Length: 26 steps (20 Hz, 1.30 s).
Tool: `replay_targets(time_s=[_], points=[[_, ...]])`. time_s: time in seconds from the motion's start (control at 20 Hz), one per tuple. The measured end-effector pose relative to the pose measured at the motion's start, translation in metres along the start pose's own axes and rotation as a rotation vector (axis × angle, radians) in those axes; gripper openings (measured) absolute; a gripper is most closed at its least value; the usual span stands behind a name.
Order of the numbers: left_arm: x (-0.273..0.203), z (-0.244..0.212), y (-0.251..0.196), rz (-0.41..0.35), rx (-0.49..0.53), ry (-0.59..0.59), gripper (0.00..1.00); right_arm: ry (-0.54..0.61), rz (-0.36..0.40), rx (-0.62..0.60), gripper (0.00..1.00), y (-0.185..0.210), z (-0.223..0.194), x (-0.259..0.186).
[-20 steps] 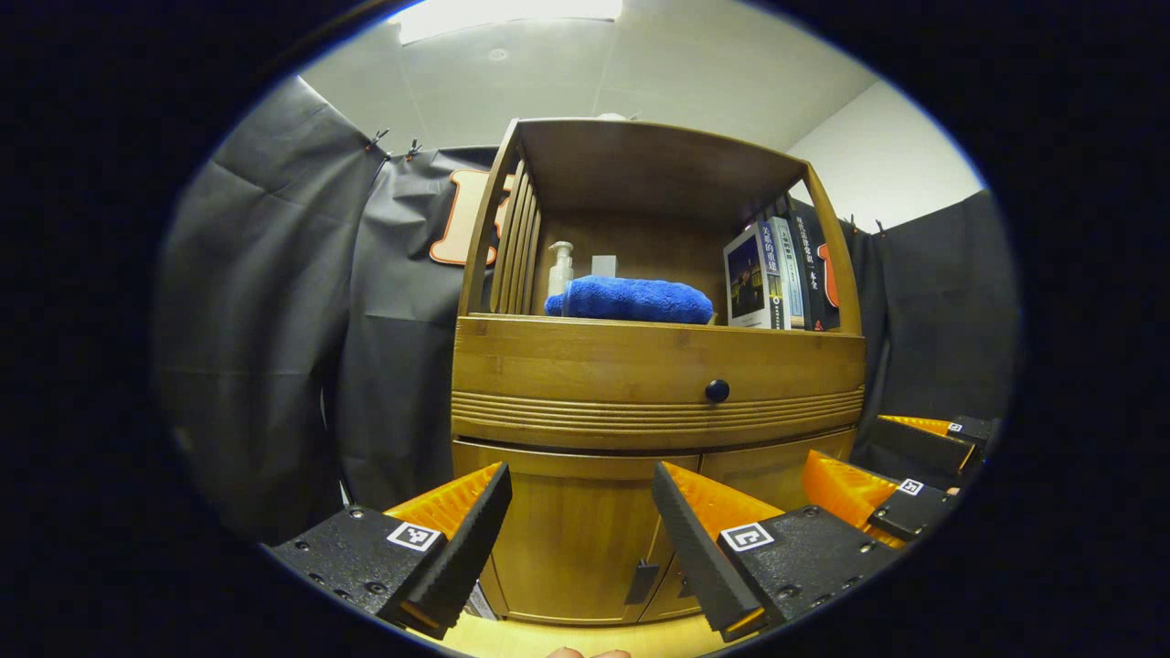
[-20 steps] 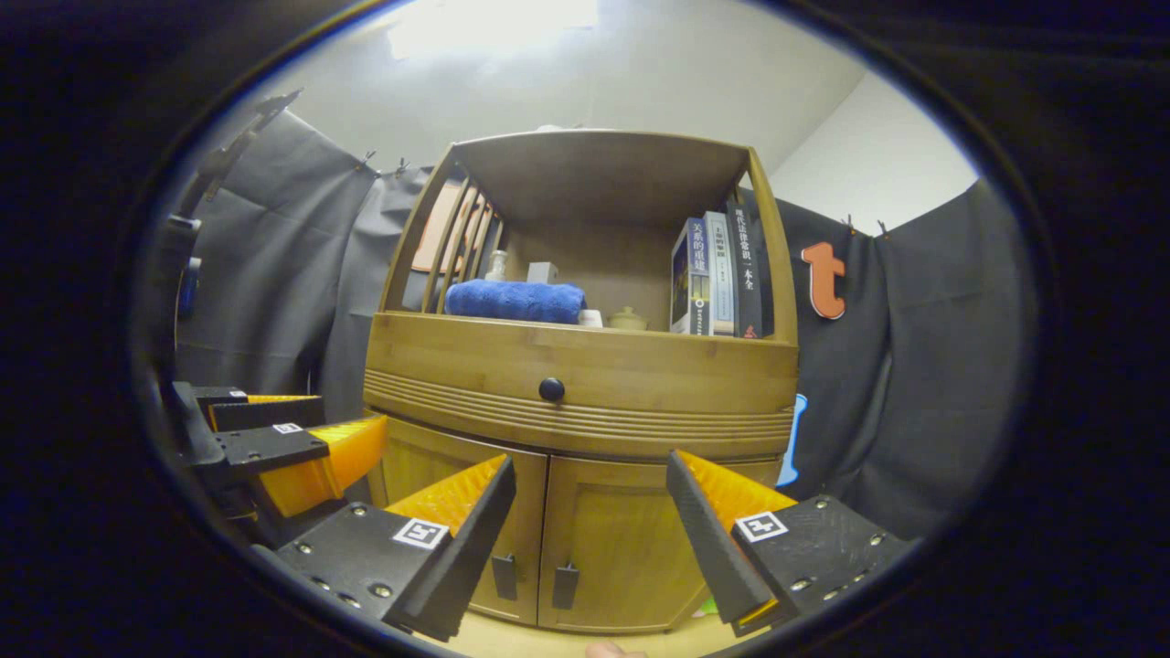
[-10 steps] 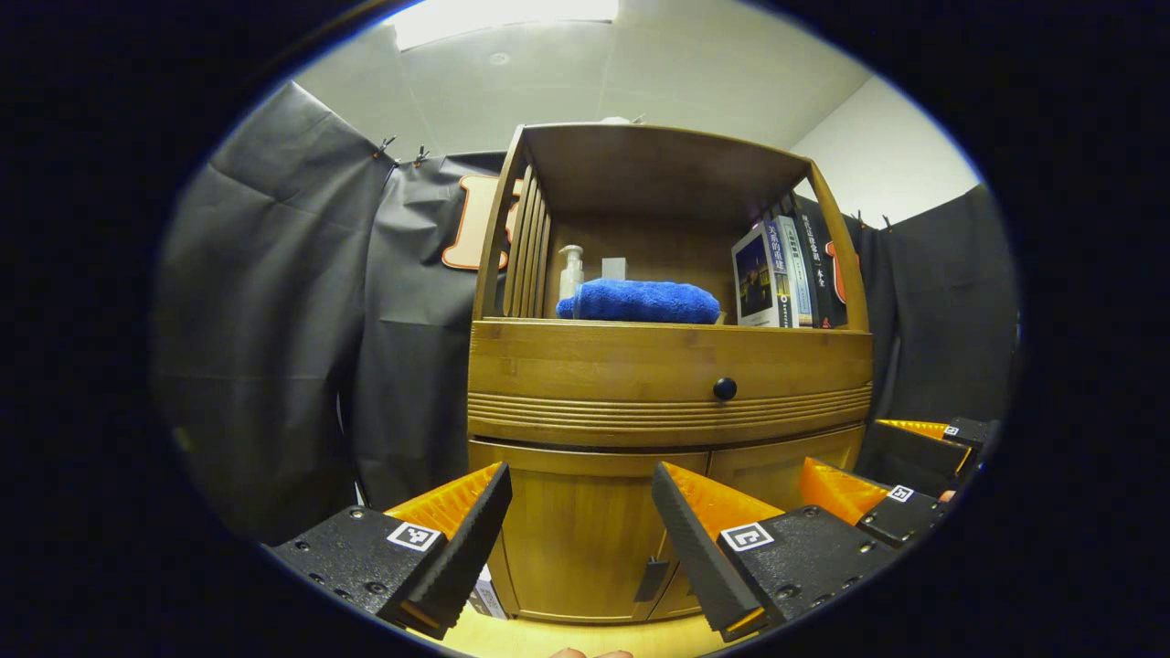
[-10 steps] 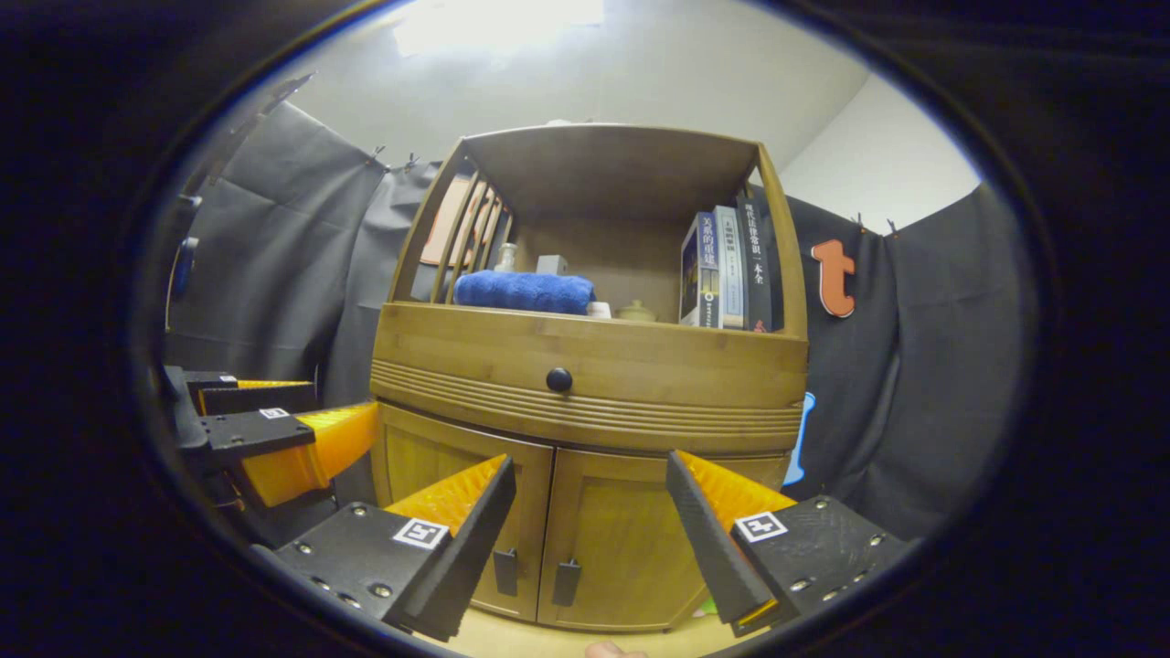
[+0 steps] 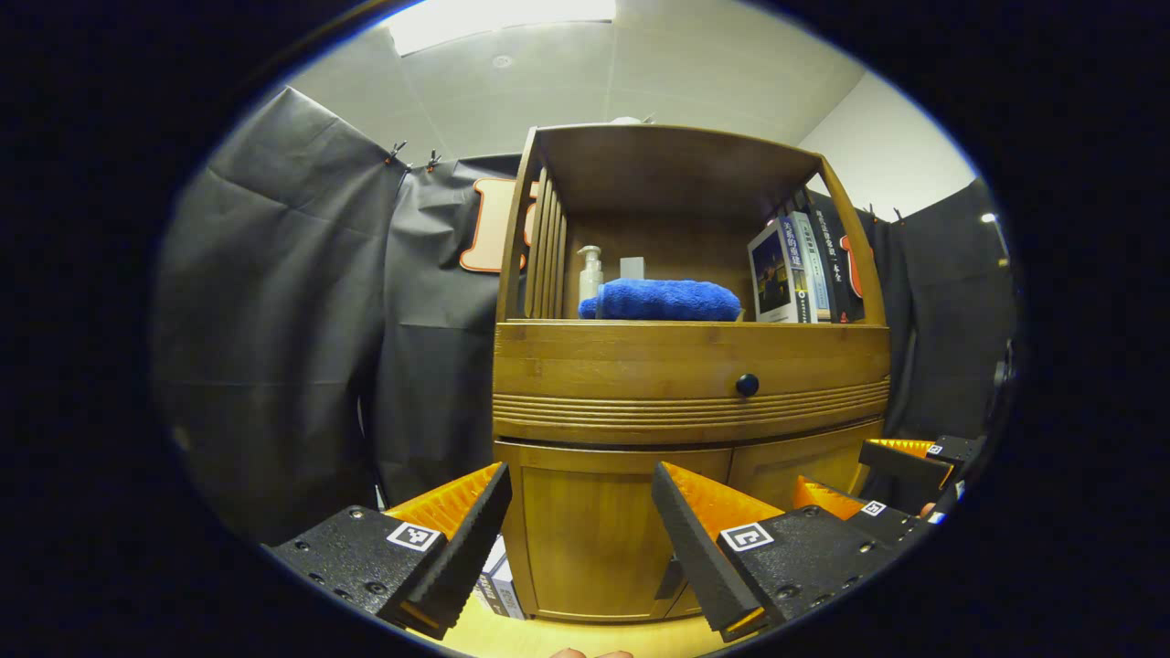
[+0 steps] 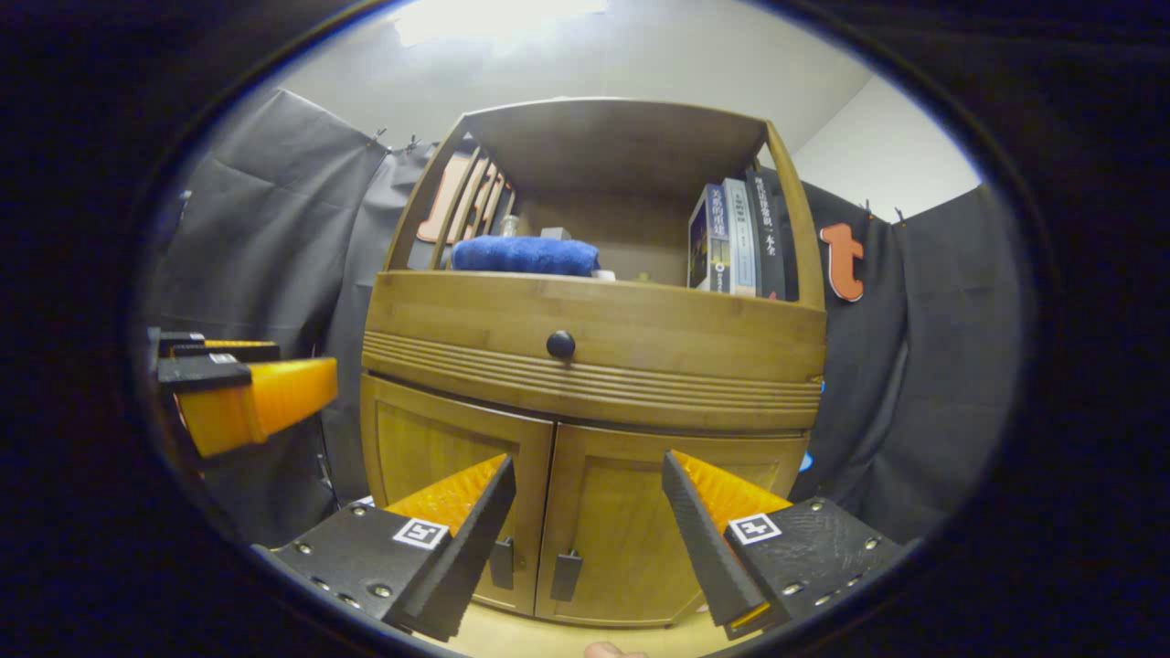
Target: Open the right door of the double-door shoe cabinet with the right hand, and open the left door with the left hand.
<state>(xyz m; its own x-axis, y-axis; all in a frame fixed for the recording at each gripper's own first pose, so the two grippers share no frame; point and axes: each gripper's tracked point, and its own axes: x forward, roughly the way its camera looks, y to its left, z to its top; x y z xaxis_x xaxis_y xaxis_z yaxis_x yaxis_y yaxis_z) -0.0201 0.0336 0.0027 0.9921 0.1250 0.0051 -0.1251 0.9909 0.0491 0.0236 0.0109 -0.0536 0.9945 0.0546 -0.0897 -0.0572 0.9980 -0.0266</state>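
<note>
- Left hand-held gripper (image 5: 578, 539) released, fingers spread wide, holding nothing and touching nothing, short of the cabinet front.
- Right hand-held gripper (image 6: 585, 535) likewise released, fingers wide apart with nothing between them, apart from the doors.
- In the right gripper view, left hand-held gripper also seen farther off at the left edge, beside the cabinet's left side; in the left gripper view, right hand-held gripper seen at the lower right, in front of the right door.
- Pale wooden floor (image 6: 512, 631) under the cabinet, a strip of it visible below the fingers.
- Small boxes (image 5: 498, 585) on the floor just beside the cabinet's lower left corner.
- Double-door shoe cabinet (image 6: 585, 366) straight ahead, upright, both lower doors closed.
- Left door (image 6: 448, 484) and right door (image 6: 640, 512) meeting at the centre seam, flush with each other.
- Two dark pull handles (image 6: 565, 574) hanging side by side near the lower end of that seam, one on each door, neither touched.
- Above the doors, drawer front with ridged trim and a round black knob (image 6: 560, 344).
- Open shelf on top: rolled blue towel (image 5: 665, 300), pump bottle (image 5: 590, 271) behind it, books (image 5: 795, 270) standing at the right end.
- Black cloth wall (image 5: 292, 320) behind and to either side of the cabinet.
</note>
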Motion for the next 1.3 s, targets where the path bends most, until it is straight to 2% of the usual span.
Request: replay_targets(time_s=[0.1,0.15,0.2,0.25,0.5,0.6,0.8,0.95,1.05,1.25,1.3], points=[[-0.001,0.001,0.012,0.029,0.006,0.001,0.95,0.027,0.005,0.002,0.95,0.003,-0.014,0.009],[-0.001,0.001,0.019,0.045,0.008,0.000,0.92,0.042,0.008,0.005,0.96,0.005,-0.022,0.015],[-0.002,0.001,0.026,0.062,0.008,-0.001,0.92,0.055,0.012,0.008,0.94,0.004,-0.029,0.021],[-0.003,0.002,0.032,0.079,0.009,-0.002,0.92,0.069,0.012,0.010,0.98,0.005,-0.037,0.028],[-0.010,0.004,0.065,0.162,0.016,-0.006,0.92,0.159,0.001,-0.012,0.94,0.012,-0.084,0.051],[-0.013,0.003,0.076,0.188,0.017,-0.005,0.92,0.197,0.010,-0.001,0.96,0.014,-0.103,0.060],[-0.022,0.004,0.092,0.229,0.027,-0.004,0.92,0.263,0.019,0.018,0.94,0.016,-0.132,0.071],[-0.026,0.005,0.101,0.253,0.037,-0.003,0.92,0.331,0.009,-0.002,0.83,0.018,-0.154,0.073],[-0.029,0.004,0.108,0.266,0.039,0.002,0.92,0.368,-0.012,-0.007,0.67,0.017,-0.172,0.080],[-0.035,0.002,0.126,0.309,0.054,0.010,0.92,0.396,-0.054,-0.006,0.53,0.013,-0.191,0.091],[-0.036,0.000,0.129,0.318,0.053,0.013,0.92,0.401,-0.045,-0.001,0.37,0.014,-0.191,0.088]])
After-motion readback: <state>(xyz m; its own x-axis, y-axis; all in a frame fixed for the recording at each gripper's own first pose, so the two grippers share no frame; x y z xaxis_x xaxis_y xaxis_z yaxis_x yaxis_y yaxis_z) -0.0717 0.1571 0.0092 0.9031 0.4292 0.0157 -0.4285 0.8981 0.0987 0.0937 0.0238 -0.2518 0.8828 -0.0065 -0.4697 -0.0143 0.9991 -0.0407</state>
